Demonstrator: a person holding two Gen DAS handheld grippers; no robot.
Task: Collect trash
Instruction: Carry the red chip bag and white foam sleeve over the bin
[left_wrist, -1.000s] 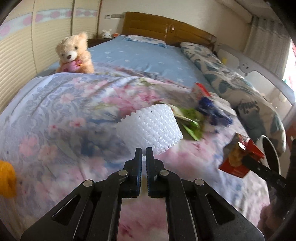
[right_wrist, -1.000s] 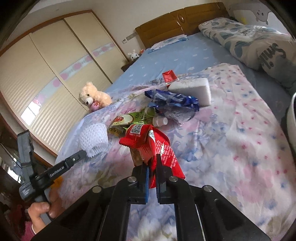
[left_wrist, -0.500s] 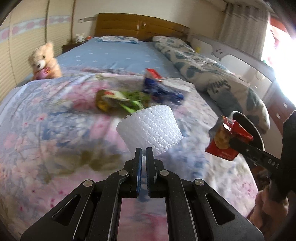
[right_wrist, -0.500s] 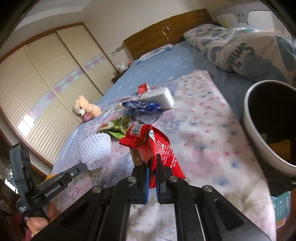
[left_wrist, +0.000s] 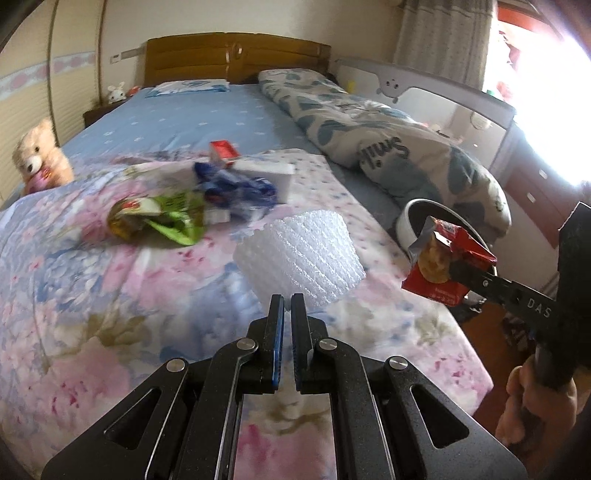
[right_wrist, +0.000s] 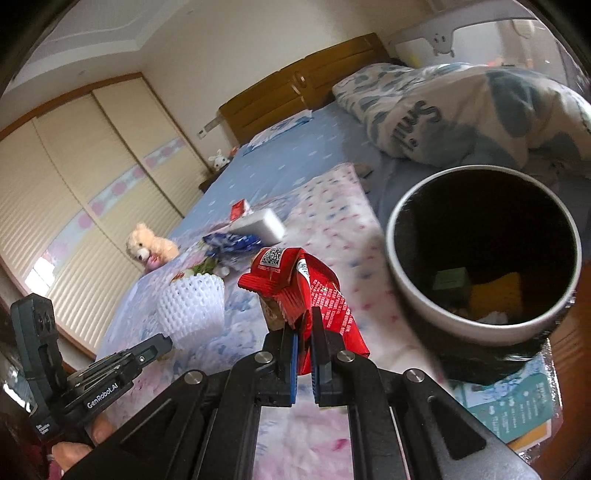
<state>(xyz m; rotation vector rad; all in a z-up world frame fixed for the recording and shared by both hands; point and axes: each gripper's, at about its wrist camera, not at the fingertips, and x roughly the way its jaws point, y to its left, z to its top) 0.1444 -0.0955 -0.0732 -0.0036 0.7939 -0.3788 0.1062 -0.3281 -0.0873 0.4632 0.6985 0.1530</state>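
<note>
While the left hand-held gripper (left_wrist: 287, 301) had its jaws pressed together on the lower edge of a white foam mesh fruit sleeve (left_wrist: 301, 254), the right hand-held gripper (right_wrist: 303, 325) was clamped on a crumpled red foil snack wrapper (right_wrist: 295, 284) with a QR code on its top fold. Both pieces of rubbish were held up above a bed spread with a pink and blue floral quilt (left_wrist: 92, 295). In the right wrist view the wrapper hung just left of a round bin with a pale rim and dark inside (right_wrist: 406, 280), which stood beside the bed and already held a yellow scrap and a green scrap. More litter lay farther up the quilt: a green crinkled snack bag (left_wrist: 162, 218), a blue plastic wrapper (left_wrist: 236, 186), a white rectangular foam block (left_wrist: 266, 171) and a small red carton (left_wrist: 222, 149). A beige teddy bear (left_wrist: 37, 158) sat at the left edge of the bed, well apart from the litter. A rolled blue-patterned duvet (left_wrist: 388, 147) lay along the right side.
</note>
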